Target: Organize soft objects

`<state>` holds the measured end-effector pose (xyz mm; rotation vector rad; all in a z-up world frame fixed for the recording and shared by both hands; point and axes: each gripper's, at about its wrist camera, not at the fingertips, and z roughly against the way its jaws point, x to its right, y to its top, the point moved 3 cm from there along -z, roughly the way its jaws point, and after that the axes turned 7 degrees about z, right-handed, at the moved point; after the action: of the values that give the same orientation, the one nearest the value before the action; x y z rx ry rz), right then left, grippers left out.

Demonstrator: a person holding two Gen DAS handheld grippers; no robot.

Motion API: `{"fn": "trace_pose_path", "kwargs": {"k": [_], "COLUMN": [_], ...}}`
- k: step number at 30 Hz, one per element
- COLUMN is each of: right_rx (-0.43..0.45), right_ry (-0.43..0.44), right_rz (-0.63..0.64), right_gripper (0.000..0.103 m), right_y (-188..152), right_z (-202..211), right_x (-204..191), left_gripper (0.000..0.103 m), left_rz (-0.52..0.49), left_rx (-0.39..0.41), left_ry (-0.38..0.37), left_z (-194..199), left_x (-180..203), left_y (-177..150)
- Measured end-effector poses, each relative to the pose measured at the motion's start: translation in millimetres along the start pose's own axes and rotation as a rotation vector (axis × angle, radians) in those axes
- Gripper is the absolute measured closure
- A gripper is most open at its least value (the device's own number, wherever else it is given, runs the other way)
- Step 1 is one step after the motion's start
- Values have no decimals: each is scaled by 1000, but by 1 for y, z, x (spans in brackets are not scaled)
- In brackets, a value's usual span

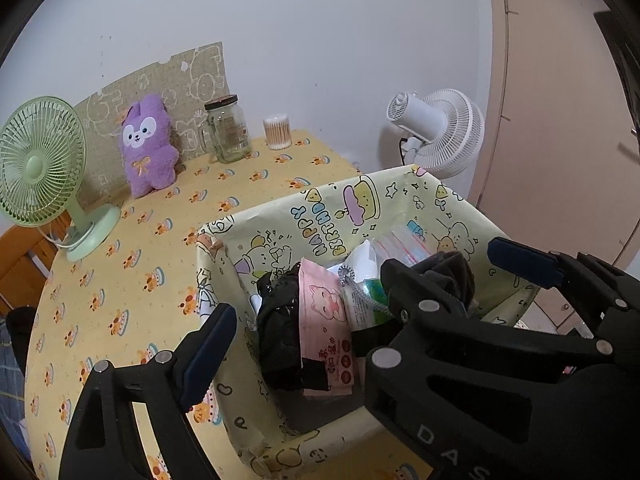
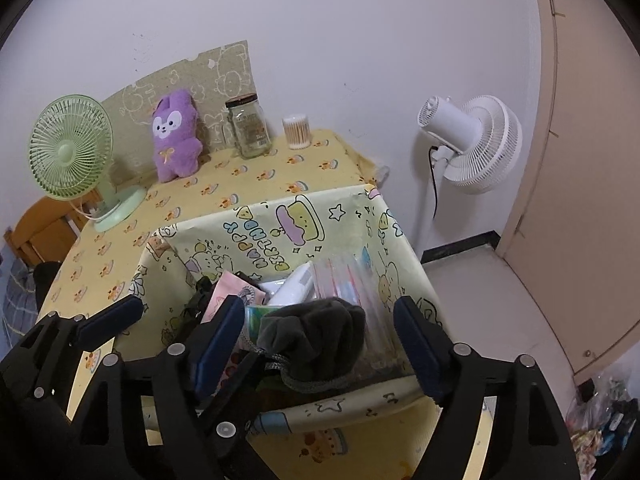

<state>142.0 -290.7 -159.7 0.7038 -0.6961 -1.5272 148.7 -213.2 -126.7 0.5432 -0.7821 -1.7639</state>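
Two fans (image 1: pixel 42 160) (image 1: pixel 440 128) (green, white), yellow tablecloth (image 1: pixel 120 280).

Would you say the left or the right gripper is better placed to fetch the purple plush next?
Probably the left gripper: the purple plush leans at the table's far left, on its side. The right gripper hangs open over the dark pouch in the box.

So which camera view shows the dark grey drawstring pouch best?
The right wrist view shows it best: the dark grey drawstring pouch lies in the middle between the open right gripper fingers, its cord visible. In the left wrist view the pouch is partly hidden behind a gripper finger, inside the box.
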Motion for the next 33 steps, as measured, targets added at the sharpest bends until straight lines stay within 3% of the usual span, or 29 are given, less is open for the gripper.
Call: {"fn": "trace_pose_path", "kwargs": {"k": [5,17,33], "right_rx": [19,88,184], "right_ry": [-11,-27,-7], "right_rz": [-25,-7,86], "right_gripper": [15,12,6], "right_y": [-1,8,17], "right_z": [11,49,99], "right_x": [-1,-16,-66], "left_gripper": [11,10,4], "left_rz": [11,29,110], "left_rx": [9,93,192], "left_ry": [-15,10,89], "left_z": [10,49,100], "left_x": [-1,-9,-57], "left_y": [0,4,2]}}
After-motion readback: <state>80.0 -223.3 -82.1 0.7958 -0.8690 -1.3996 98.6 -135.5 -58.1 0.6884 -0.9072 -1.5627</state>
